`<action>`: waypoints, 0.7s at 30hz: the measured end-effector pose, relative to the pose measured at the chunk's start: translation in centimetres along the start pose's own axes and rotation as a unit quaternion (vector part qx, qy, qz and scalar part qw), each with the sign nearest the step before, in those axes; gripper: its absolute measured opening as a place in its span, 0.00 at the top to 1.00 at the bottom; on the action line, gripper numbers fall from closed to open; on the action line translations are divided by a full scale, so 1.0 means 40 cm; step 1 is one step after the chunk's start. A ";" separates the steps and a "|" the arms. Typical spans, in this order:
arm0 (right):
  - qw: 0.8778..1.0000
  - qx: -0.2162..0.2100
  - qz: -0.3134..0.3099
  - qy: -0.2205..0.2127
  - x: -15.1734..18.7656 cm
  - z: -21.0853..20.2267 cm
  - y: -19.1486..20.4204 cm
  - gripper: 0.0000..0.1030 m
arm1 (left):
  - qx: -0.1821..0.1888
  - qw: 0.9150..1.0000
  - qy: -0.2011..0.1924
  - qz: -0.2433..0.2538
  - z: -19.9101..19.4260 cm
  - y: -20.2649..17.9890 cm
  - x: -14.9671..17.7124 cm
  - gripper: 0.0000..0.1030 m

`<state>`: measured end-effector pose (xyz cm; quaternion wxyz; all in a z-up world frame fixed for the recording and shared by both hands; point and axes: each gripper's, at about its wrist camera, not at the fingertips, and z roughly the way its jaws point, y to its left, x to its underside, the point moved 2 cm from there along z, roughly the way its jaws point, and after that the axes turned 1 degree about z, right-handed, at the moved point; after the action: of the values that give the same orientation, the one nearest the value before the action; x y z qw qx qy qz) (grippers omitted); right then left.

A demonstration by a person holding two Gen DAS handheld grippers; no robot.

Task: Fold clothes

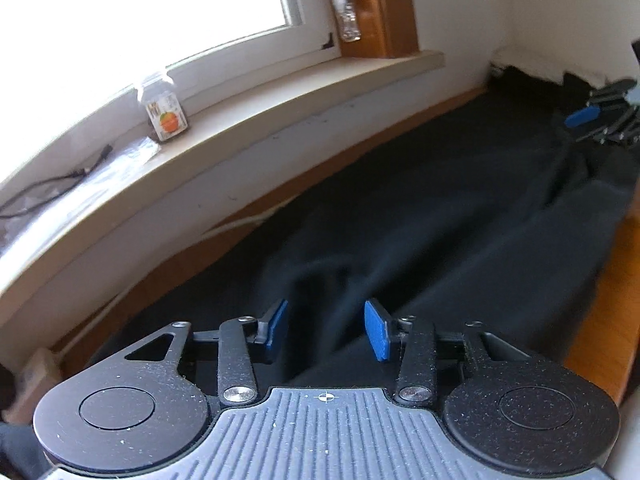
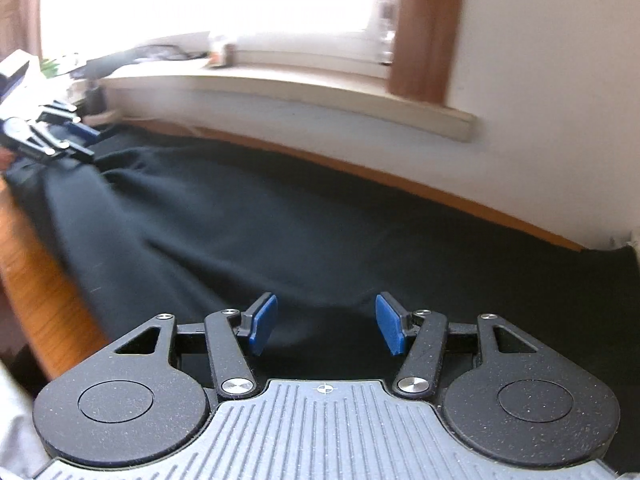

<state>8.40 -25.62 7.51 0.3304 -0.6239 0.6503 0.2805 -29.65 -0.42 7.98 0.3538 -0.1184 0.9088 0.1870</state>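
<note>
Left view, room: I look along a wooden table [image 1: 600, 320] set against a white wall, under a sill [image 1: 248, 120] and a bright window [image 1: 160, 0].
Left view, cloth: a black garment [image 1: 440, 208] lies spread and rumpled over most of the table, reaching the far corner.
Left view, left gripper [image 1: 326, 330]: blue pads spread apart, low over a ridge of the cloth, pinching nothing I can see.
Left view, jar: a small lidded jar [image 1: 165, 111] with an orange label stands on the sill; contents unclear. A cable [image 1: 60, 180] lies beside it.
Right view, room: same table edge [image 2: 44, 300], sill and a brown window frame [image 2: 424, 32], blurred.
Right view, right gripper [image 2: 326, 328]: pads spread wide above the garment, empty.
Right view only: clutter at the sill's far left end, too blurred to name.
</note>
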 end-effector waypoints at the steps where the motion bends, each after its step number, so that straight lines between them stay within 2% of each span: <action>1: 1.000 -0.005 -0.003 0.001 0.007 -0.009 0.016 0.46 | -0.004 1.000 0.001 0.006 -0.015 -0.009 0.006 0.53; 5: 1.000 -0.023 -0.019 0.008 0.036 -0.038 0.079 0.46 | -0.011 1.000 0.007 0.025 -0.064 -0.039 0.026 0.52; 7: 0.999 -0.031 -0.028 0.013 0.045 -0.044 0.108 0.46 | -0.016 0.999 0.009 0.034 -0.084 -0.051 0.031 0.44; 9: 0.998 -0.039 -0.036 0.016 0.050 -0.050 0.135 0.46 | -0.025 0.999 0.008 0.044 -0.104 -0.061 0.031 0.42; 12: 0.997 -0.052 -0.048 0.016 0.052 -0.055 0.169 0.46 | -0.017 0.999 0.002 0.051 -0.131 -0.070 0.031 0.41; 13: 0.997 -0.056 -0.052 0.017 0.052 -0.057 0.180 0.46 | -0.013 0.999 -0.001 0.050 -0.139 -0.072 0.034 0.39; 14: 0.997 -0.060 -0.054 0.018 0.056 -0.060 0.186 0.46 | -0.011 0.999 -0.003 0.048 -0.145 -0.073 0.035 0.29; 15: 0.996 -0.065 -0.056 0.020 0.060 -0.063 0.192 0.46 | -0.006 0.999 -0.004 0.049 -0.147 -0.075 0.037 0.26; 21: 0.997 -0.052 -0.052 0.037 0.104 -0.067 0.178 0.46 | 0.007 0.998 0.011 0.066 -0.117 -0.094 0.052 0.26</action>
<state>1.09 -29.87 5.60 0.2878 -0.6831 0.6131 0.2732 -32.64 -5.96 8.77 0.3311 -0.0577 0.9198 0.2027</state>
